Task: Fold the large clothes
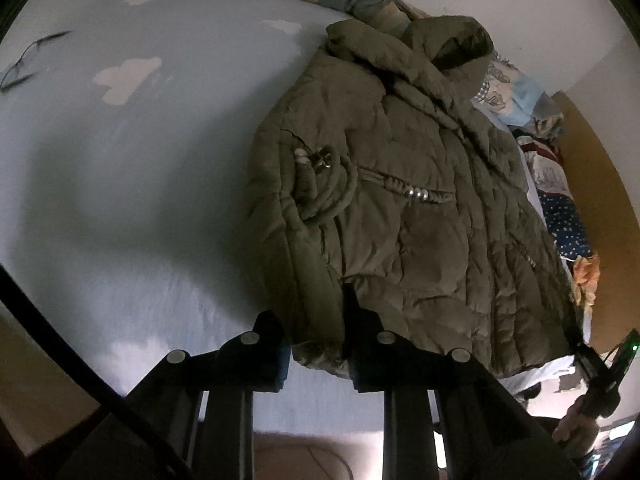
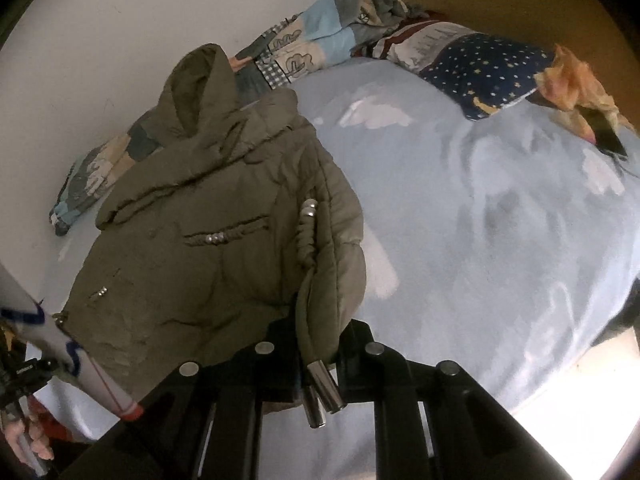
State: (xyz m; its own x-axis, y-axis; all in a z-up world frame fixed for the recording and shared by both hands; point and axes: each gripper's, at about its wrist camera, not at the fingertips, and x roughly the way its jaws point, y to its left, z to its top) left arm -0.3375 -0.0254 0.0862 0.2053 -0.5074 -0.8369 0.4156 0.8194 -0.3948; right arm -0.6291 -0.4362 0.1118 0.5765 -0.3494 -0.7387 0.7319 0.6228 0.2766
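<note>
Both grippers are pinching the hem of the jacket point(image 1: 400, 208), one at each bottom corner. The left gripper point(image 1: 316, 320) is clamping padded fabric between its jaws; the right gripper point(image 2: 316, 344) is nipping the other corner, with the drawcord point(image 2: 308, 292) and its metal tips dangling between the jaws. The jacket is lying ahead of both tools on the bed point(image 2: 480, 220), hood farthest away. It looks olive, quilted and puffy, sleeves seemingly tucked in, so the lengthwise fold is probably still to come.
</note>
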